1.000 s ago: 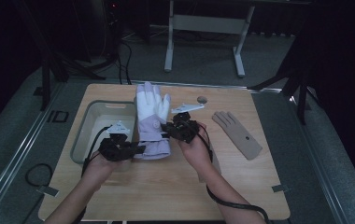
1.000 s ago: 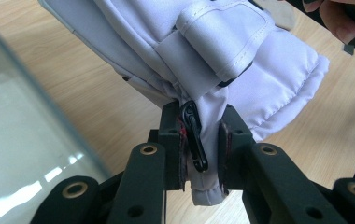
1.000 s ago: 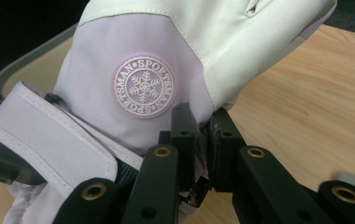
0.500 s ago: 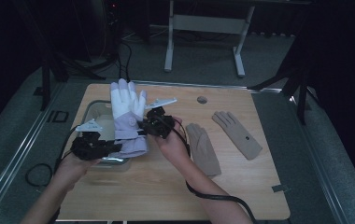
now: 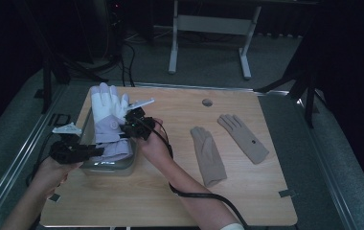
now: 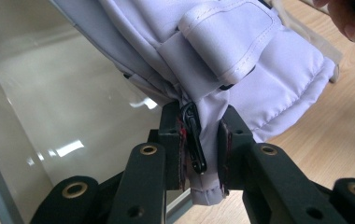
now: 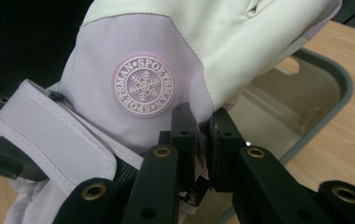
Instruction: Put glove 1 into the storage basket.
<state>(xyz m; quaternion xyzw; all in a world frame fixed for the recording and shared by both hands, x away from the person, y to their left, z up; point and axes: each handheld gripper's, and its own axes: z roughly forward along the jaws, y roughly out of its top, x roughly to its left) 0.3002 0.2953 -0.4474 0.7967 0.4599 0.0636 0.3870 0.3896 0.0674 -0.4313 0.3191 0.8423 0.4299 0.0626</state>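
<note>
A padded lilac and white ski glove hangs over a clear plastic bin at the table's left end, fingers pointing away. My left gripper is shut on the glove's cuff edge, next to a black buckle. My right gripper is shut on the glove's side, just below a round snowflake badge. In the right gripper view the bin's grey rim lies right under the glove. Both hands hold the glove above the bin opening.
Two flat tan gloves lie on the wooden table to the right, one near the middle, the other farther right. A small round hole sits near the table's far edge. Cables trail from both grippers. A metal stand is beyond the table.
Both grippers have carried the ski glove leftward from the table's middle to above the bin. A second tan glove that lay under it is now uncovered.
</note>
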